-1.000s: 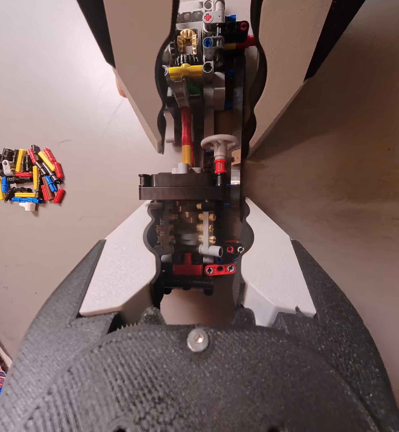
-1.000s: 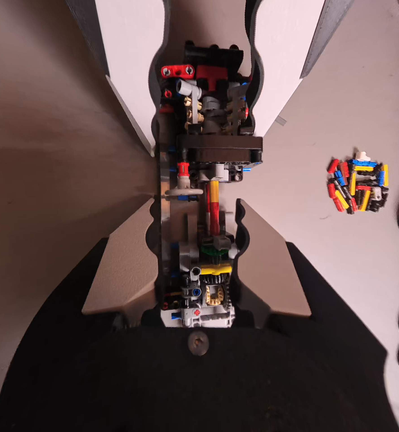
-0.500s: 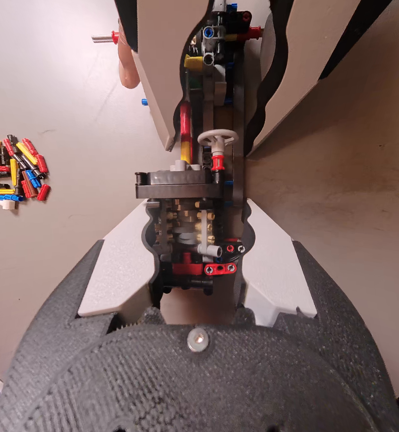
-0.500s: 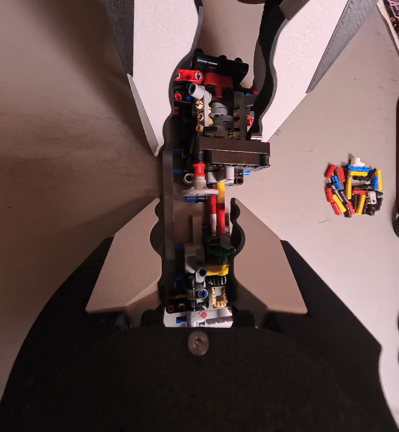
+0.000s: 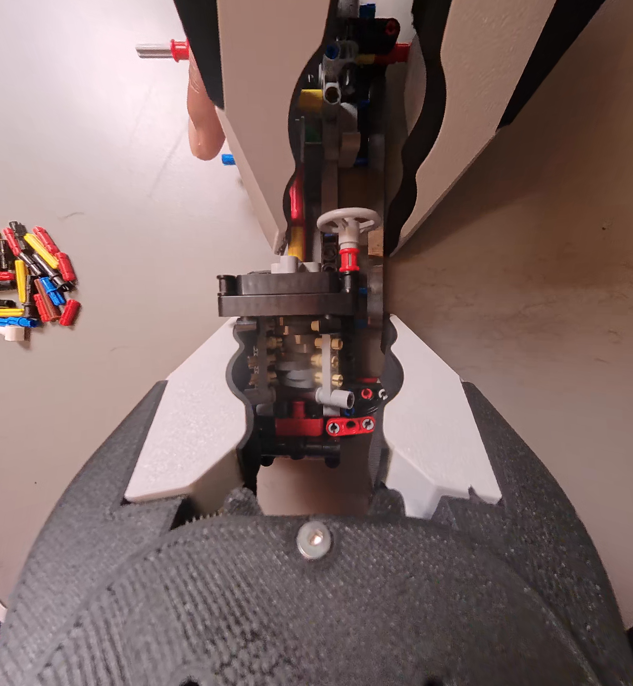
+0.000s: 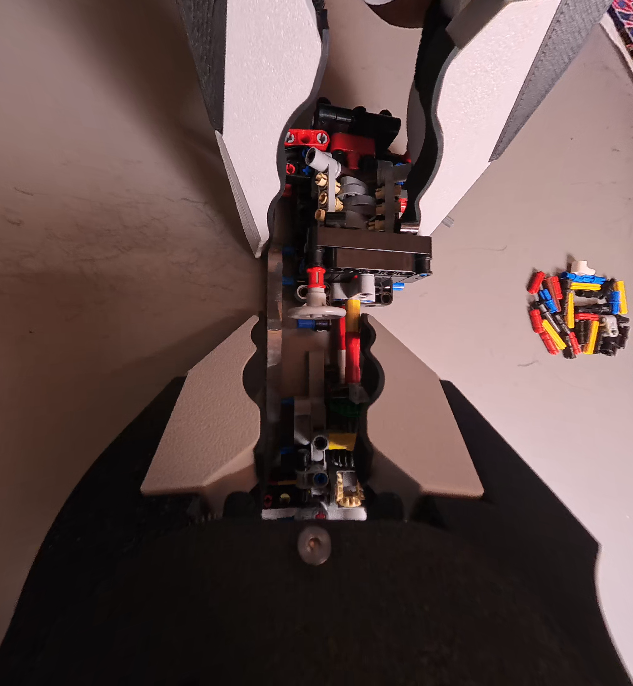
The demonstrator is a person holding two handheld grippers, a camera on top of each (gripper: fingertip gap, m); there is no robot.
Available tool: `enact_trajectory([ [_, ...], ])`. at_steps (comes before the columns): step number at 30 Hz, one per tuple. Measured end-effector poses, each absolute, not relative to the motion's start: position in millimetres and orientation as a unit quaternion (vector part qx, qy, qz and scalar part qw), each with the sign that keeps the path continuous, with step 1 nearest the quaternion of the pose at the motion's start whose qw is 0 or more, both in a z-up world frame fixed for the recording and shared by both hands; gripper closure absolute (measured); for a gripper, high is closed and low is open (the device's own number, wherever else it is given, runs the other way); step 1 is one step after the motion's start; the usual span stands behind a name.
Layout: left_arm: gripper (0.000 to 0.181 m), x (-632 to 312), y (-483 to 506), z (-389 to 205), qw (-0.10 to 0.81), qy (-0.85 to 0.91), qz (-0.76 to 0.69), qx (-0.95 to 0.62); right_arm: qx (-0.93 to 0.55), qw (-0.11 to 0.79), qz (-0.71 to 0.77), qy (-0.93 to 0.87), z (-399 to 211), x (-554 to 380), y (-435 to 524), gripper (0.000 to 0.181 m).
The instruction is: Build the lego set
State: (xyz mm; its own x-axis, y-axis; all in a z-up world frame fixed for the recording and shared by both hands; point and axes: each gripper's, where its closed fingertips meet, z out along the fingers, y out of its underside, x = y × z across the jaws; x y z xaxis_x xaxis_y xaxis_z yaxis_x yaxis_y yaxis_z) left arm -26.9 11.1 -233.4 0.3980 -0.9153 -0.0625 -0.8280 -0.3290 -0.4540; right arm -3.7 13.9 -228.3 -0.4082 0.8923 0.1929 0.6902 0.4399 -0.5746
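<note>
The half-built Technic chassis (image 5: 307, 297) is held off the table (image 5: 103, 185), clamped at opposite ends — the engine end by the left gripper (image 5: 309, 326), the gear end by the right gripper (image 6: 311, 319). Its long axis runs straight from one tool to the other. The pile of loose pins (image 6: 578, 312) is seen well apart on the steering wheel's (image 6: 317, 311) far side — equally near both grippers, it is judged.
</note>
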Motion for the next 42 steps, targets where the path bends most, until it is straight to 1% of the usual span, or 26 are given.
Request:
enact_trajectory([
  [3,0.110,-27.1,11.5,-233.1,0.214,0.538,-0.097,-0.809,-0.490,0.245,0.203,-0.811,-228.2,-3.8,15.9,0.130],
  [5,0.110,-27.4,11.8,-233.3,0.214,0.536,-0.098,-0.811,-0.486,0.270,0.184,-0.811,-225.6,-3.3,18.9,0.125],
  [6,0.110,-27.2,12.0,-233.2,0.214,0.534,-0.097,-0.812,-0.481,0.285,0.173,-0.811,-222.9,-1.6,18.9,0.126],
  [8,0.110,-27.2,12.1,-233.1,0.215,0.533,-0.096,-0.812,-0.481,0.312,0.162,-0.803,-212.9,5.0,18.6,0.131],
  [10,0.110,-27.2,12.0,-233.0,0.217,0.532,-0.097,-0.813,-0.492,0.333,0.186,-0.783,-196.5,12.5,12.1,0.139],
  [12,0.110,-27.3,12.1,-233.0,0.216,0.531,-0.096,-0.814,-0.501,0.335,0.217,-0.767,-187.5,18.8,-1.4,0.147],
  [14,0.110,-27.0,12.1,-233.2,0.215,0.529,-0.096,-0.815,-0.505,0.332,0.208,-0.769,-193.5,19.6,-10.0,0.156],
  [16,0.110,-25.7,12.5,-233.1,0.216,0.527,-0.094,-0.817,-0.501,0.343,0.162,-0.778,-203.3,15.5,-4.0,0.164],
  [19,0.110,-24.3,12.4,-233.1,0.217,0.520,-0.091,-0.821,-0.507,0.291,0.143,-0.799,-224.1,14.1,-7.5,0.164],
  [22,0.110,-24.5,12.0,-232.9,0.217,0.508,-0.084,-0.829,-0.495,0.303,0.124,-0.805,-226.9,10.1,-1.1,0.176],
  [28,0.111,-23.7,5.9,-233.1,0.196,0.507,-0.071,-0.836,-0.436,0.314,0.090,-0.839,-229.0,14.4,-1.4,0.176],
  [30,0.111,-24.0,3.9,-233.2,0.191,0.510,-0.069,-0.836,-0.414,0.331,0.074,-0.845,-229.3,15.6,0.0,0.177],
  [35,0.109,-22.4,3.7,-233.9,0.190,0.498,-0.080,-0.842,-0.413,0.349,0.075,-0.838,-228.9,15.6,0.8,0.177],
  [40,0.107,-20.9,6.2,-233.7,0.188,0.496,-0.081,-0.844,-0.447,0.310,0.138,-0.828,-229.6,16.8,2.7,0.176],
  [42,0.109,-20.7,9.1,-234.0,0.191,0.494,-0.075,-0.845,-0.459,0.291,0.153,-0.825,-230.0,17.3,4.5,0.176],
])
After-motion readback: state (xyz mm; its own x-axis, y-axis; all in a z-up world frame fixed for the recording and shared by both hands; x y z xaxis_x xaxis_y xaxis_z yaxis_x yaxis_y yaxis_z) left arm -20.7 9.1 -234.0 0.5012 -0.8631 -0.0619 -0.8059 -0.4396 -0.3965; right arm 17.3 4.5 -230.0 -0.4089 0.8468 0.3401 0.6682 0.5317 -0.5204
